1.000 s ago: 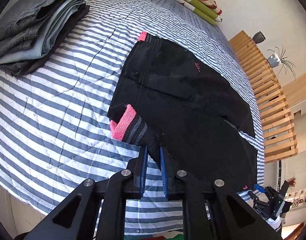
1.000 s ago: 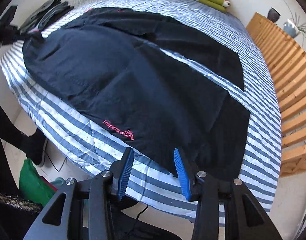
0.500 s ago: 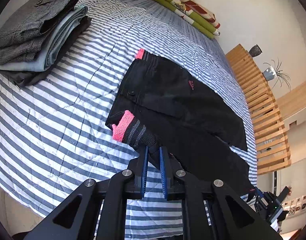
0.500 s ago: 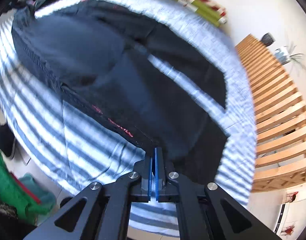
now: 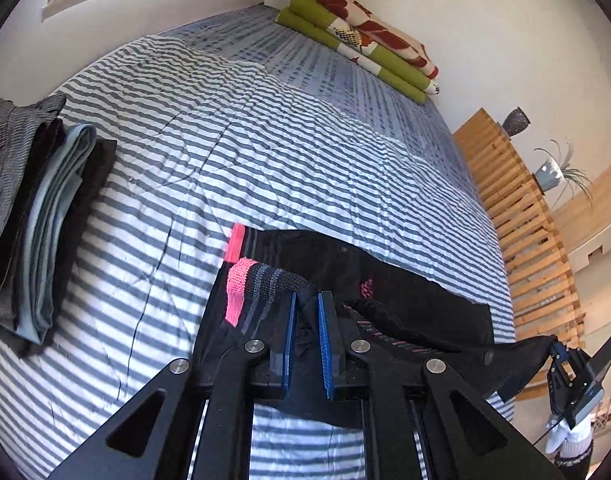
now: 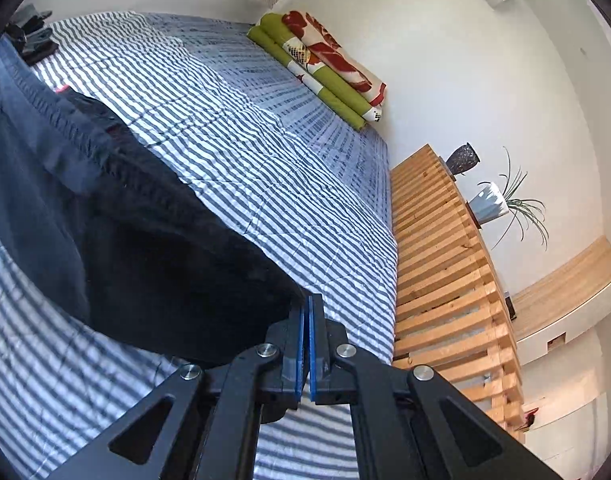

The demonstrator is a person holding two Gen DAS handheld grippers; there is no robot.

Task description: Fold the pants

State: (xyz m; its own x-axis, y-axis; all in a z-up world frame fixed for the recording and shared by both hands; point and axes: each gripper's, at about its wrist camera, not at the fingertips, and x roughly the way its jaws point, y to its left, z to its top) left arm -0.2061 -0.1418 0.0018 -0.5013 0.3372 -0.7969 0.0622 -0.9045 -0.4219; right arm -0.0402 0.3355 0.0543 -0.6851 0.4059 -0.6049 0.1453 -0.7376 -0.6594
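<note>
Both hand-held grippers were pinching the black fabric pants with pink cuffs (image 5: pixel 405 300) when I checked. Left hand-held gripper (image 5: pixel 306 320) had bunched cloth near the knit cuff, right hand-held gripper (image 6: pixel 306 328) was pressed together on a thin edge. Pants hung partly lifted over the grey-and-white striped bed quilt (image 5: pixel 265 140). I figured they're light, floppy and sag between grips, so hems and waistband seemed the best holds.
</note>
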